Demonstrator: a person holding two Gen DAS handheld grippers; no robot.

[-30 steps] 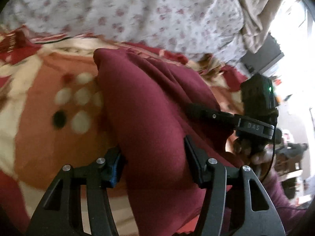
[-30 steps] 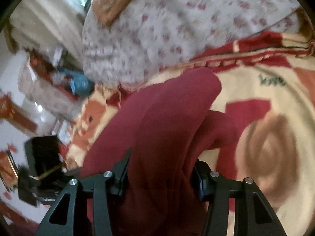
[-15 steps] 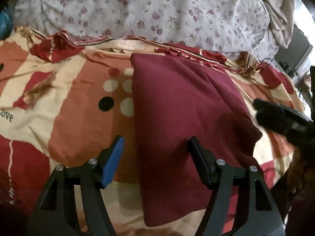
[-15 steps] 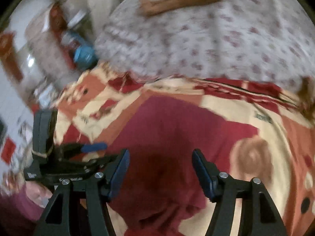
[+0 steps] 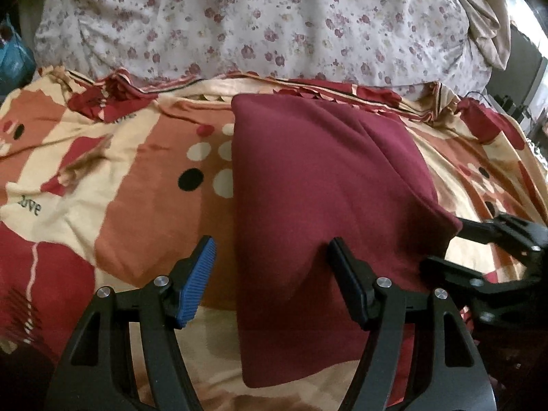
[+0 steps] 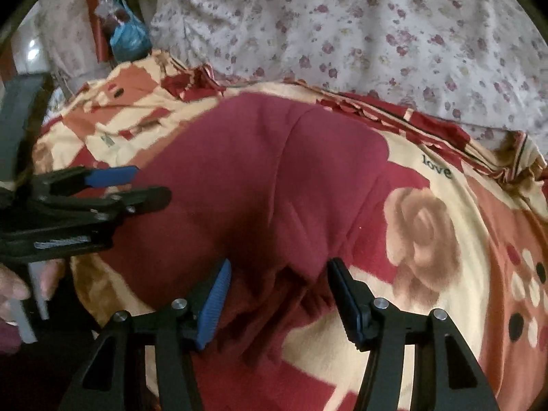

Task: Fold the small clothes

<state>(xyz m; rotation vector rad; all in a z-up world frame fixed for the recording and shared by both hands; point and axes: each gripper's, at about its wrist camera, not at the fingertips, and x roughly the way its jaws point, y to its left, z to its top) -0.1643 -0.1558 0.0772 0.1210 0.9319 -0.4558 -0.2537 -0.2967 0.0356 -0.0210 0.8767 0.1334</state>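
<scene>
A maroon garment (image 5: 318, 205) lay folded on the bed, spread over a patterned blanket (image 5: 113, 185) of cream, orange and red patches with dots and the word "love" printed on it. Its left edge ran straight from the far corner toward the near end, and a soft crease crossed its upper right part. Beyond it, at the head of the bed, sat a bulky white quilt with small flowers (image 5: 260, 24), and a blue bag (image 6: 128, 36) hung off to the far left of the room. The left gripper (image 5: 270, 274) hovered over the near end of the garment, its jaws spread wide and holding nothing; the blue pad (image 5: 197, 282) stood above the blanket just beside the cloth's edge, while the other finger was over the cloth itself. The right gripper (image 6: 277, 294) was likewise wide open and empty, poised above the rumpled near right corner of the garment, where the fabric bunched in dark folds. In the right wrist view the person's left hand (image 6: 17, 291) showed at the left edge, wrapped around the handle.
</scene>
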